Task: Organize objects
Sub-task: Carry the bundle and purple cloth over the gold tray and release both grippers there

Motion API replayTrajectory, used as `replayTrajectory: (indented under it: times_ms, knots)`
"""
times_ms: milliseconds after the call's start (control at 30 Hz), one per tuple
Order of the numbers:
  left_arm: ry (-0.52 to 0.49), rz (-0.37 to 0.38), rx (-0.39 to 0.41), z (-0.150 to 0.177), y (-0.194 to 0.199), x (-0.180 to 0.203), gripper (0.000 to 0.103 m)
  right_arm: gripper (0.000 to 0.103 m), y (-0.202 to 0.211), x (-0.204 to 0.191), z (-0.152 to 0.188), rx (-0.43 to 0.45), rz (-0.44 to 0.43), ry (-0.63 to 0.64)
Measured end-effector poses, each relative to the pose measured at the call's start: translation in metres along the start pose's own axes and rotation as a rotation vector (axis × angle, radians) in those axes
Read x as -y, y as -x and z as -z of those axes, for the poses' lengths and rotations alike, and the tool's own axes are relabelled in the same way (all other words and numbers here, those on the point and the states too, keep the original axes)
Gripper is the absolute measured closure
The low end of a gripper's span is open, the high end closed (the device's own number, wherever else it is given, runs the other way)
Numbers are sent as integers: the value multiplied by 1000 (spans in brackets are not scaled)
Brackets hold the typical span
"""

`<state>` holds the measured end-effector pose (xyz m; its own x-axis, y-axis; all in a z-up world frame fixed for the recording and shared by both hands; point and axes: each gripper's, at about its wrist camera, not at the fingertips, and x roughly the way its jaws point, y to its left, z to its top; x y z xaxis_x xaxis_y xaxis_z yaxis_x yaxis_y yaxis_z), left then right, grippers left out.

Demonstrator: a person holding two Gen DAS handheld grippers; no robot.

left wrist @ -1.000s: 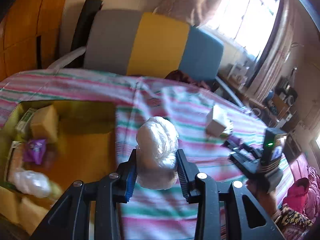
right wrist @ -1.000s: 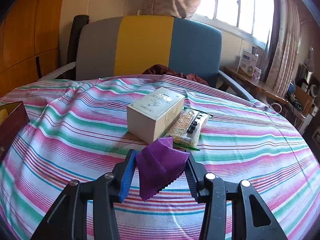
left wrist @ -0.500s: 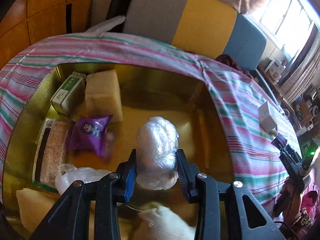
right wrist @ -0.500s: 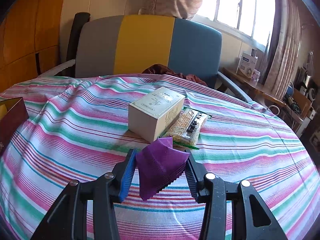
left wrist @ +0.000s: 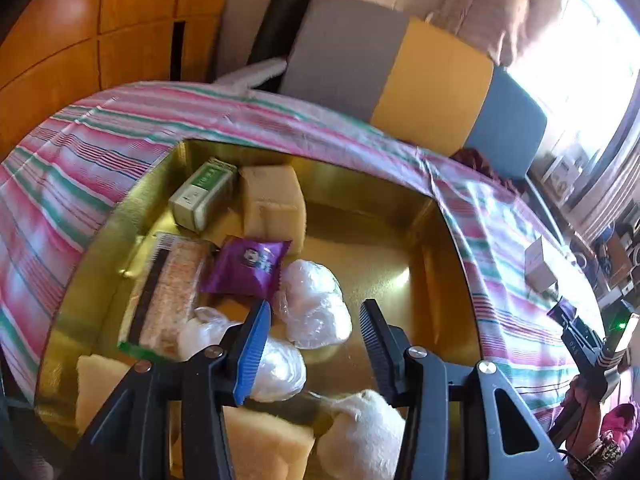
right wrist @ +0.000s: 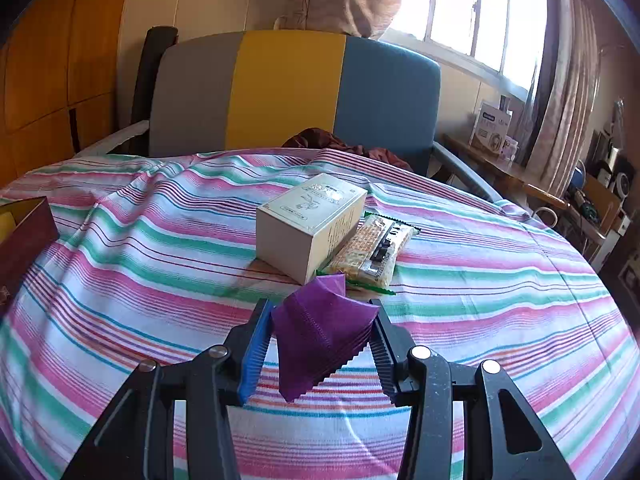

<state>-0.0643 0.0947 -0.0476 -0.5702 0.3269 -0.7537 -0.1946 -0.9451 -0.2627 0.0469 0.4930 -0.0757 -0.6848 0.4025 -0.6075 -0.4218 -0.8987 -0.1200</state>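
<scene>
My left gripper (left wrist: 314,322) hovers over the gold box (left wrist: 372,216), its jaws opening. The clear-wrapped white bundle (left wrist: 314,306) lies loose on the box floor between the fingers, free of the pads. Beside it in the box are a purple packet (left wrist: 248,266), a cracker pack (left wrist: 168,292), a green-and-white carton (left wrist: 204,194), yellow sponges (left wrist: 272,202) and other wrapped bundles (left wrist: 276,368). My right gripper (right wrist: 318,332) is shut on a purple packet (right wrist: 320,334) above the striped tablecloth (right wrist: 140,248). Just beyond it stand a cream box (right wrist: 308,224) and a cracker pack (right wrist: 374,250).
A grey, yellow and blue chair (right wrist: 288,92) stands behind the table. The gold box's dark outer wall (right wrist: 24,236) shows at the left in the right wrist view. The right gripper (left wrist: 584,340) appears at the far right in the left wrist view. Cluttered shelves (right wrist: 592,196) line the right.
The left gripper carried the wrapped bundle from over the tablecloth to above the gold box, then its jaws spread and the bundle dropped onto the box floor. The right gripper stayed still.
</scene>
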Motion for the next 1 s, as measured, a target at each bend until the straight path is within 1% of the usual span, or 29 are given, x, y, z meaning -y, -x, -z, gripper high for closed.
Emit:
replayTrajectory:
  times_ms: [167, 267, 467, 633, 700, 767, 900, 1000]
  knots:
    - [-1, 35, 45, 9, 18, -4, 56, 55, 11, 3, 0, -11, -58, -45]
    - [-2, 53, 65, 8, 23, -4, 56, 55, 21, -1, 2, -14, -99, -64]
    - [-6, 79, 77, 13, 30, -5, 56, 55, 46, -34, -2, -1, -203, -46]
    - [6, 72, 92, 14, 35, -13, 56, 55, 73, -79, -14, 31, -324, -19]
    - [19, 76, 91, 13, 36, -18, 56, 55, 86, -101, -20, 49, -389, -11]
    - [26, 63, 92, 10, 37, -21, 56, 55, 97, -122, -25, 58, -446, 2]
    - [42, 28, 104, 6, 40, -28, 56, 55, 112, -178, -32, 53, -548, 68]
    - [74, 15, 112, 3, 44, -36, 56, 55, 116, -216, -31, 44, -580, 144]
